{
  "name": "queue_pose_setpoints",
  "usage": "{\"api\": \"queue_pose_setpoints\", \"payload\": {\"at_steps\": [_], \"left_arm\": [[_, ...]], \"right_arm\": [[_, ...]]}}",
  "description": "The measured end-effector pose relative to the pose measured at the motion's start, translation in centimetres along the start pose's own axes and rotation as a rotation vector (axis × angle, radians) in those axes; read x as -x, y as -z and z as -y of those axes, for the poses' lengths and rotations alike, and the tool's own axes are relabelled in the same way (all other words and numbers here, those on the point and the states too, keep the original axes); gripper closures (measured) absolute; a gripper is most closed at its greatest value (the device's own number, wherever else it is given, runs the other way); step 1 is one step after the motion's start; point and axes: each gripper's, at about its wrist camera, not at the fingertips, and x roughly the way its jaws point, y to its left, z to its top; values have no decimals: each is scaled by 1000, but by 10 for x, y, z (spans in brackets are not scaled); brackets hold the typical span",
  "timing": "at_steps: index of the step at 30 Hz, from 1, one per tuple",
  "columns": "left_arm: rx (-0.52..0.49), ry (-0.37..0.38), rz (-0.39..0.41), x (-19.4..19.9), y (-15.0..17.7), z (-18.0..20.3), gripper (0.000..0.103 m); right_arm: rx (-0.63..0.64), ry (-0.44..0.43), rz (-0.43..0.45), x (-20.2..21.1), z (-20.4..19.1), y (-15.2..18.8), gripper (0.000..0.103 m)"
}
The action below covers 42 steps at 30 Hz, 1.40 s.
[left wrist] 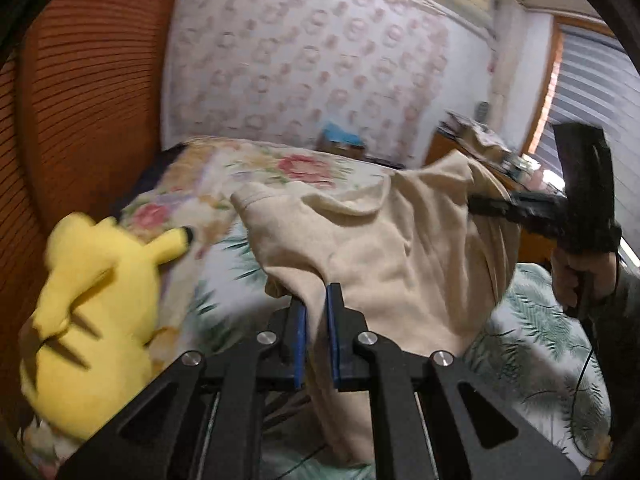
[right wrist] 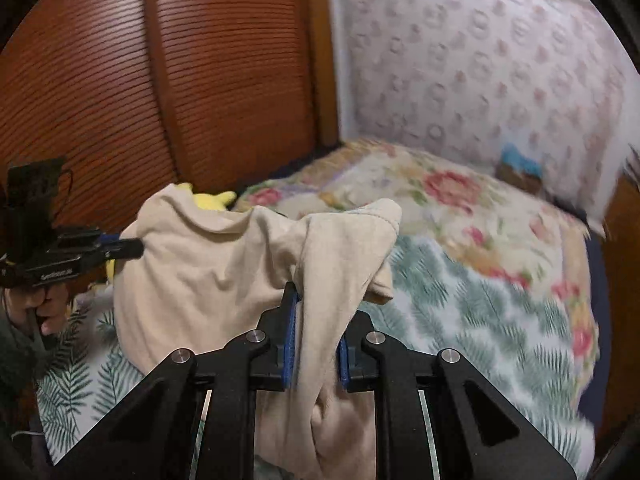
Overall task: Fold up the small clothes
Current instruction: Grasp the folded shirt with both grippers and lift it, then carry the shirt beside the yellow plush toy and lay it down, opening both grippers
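Note:
A small beige garment (left wrist: pixel 392 248) hangs in the air above the bed, stretched between both grippers. My left gripper (left wrist: pixel 316 300) is shut on one edge of it; the cloth runs down between the blue pads. My right gripper (right wrist: pixel 316 312) is shut on the opposite edge of the beige garment (right wrist: pixel 224 264), which drapes between its blue pads. In the left wrist view the right gripper (left wrist: pixel 476 204) pinches the far corner. In the right wrist view the left gripper (right wrist: pixel 132 246) pinches the far left corner. The garment's lower part hangs loose toward the bed.
The bed has a leaf-print cover (right wrist: pixel 460 312) and a floral quilt (left wrist: pixel 280 172) behind. A yellow plush toy (left wrist: pixel 96 312) lies at the left by the wooden louvred wardrobe (right wrist: pixel 160 80). A padded headboard (left wrist: pixel 300 60) stands behind. A cluttered desk (left wrist: pixel 480 140) is at the right.

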Motion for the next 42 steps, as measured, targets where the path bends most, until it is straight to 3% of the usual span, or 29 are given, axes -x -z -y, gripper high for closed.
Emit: {"api": "queue_pose_setpoints", "payload": {"at_steps": [4, 11, 18, 21, 24, 33, 42], "left_arm": [[53, -83, 8, 11, 21, -29, 96], [131, -154, 23, 32, 51, -57, 96], [162, -199, -4, 29, 73, -74, 96], [175, -191, -18, 27, 75, -76, 96], [172, -198, -40, 28, 74, -71, 96], [171, -201, -71, 25, 74, -70, 96], [150, -214, -90, 24, 74, -67, 96]], "right_arm": [[109, -31, -28, -48, -33, -38, 89], [267, -122, -72, -134, -111, -91, 89], [339, -187, -74, -185, -168, -112, 89], [265, -176, -84, -193, -162, -118, 79], [196, -156, -73, -191, -148, -122, 51], [3, -55, -208, -198, -83, -79, 50], [-298, -163, -293, -209, -57, -52, 51]]}}
